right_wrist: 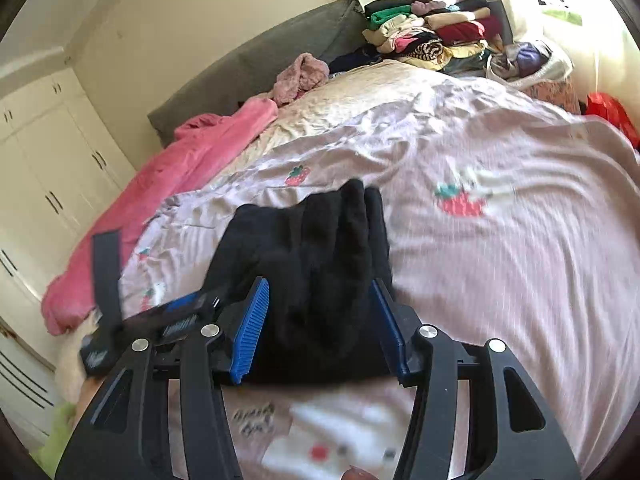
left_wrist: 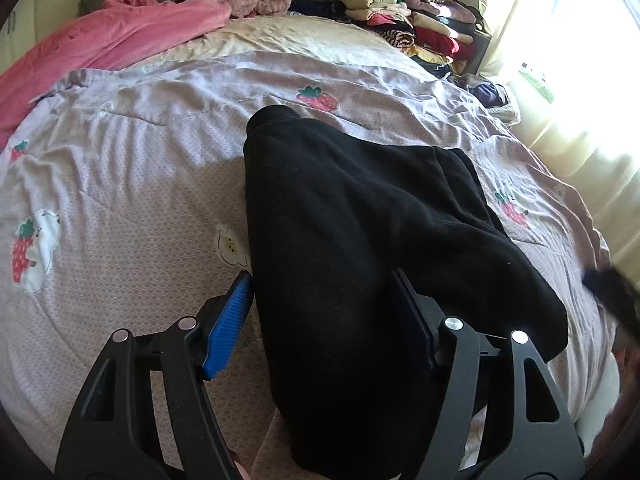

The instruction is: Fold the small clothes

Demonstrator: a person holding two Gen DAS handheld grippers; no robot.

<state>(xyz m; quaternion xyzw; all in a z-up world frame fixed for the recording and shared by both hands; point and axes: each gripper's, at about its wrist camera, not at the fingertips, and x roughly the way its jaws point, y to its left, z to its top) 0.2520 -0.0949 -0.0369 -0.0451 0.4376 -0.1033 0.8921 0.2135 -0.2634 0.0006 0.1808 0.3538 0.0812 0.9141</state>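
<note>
On the left, the left claw (left_wrist: 320, 320) is held wide, angled down over the black garment (left_wrist: 360, 220) lying folded on the bed (left_wrist: 120, 180). On the right, the right claw (right_wrist: 320, 328) is parted around its near edge, unpressed. Layers should be squared before release is completed.

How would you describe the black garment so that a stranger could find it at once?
Start at the bed, with its pale strawberry-print cover. The black garment lies on the near part of the cover. It is the only plain black item lying by itself; the other clothes are stacked in the clothes pile at the far corner.
</note>
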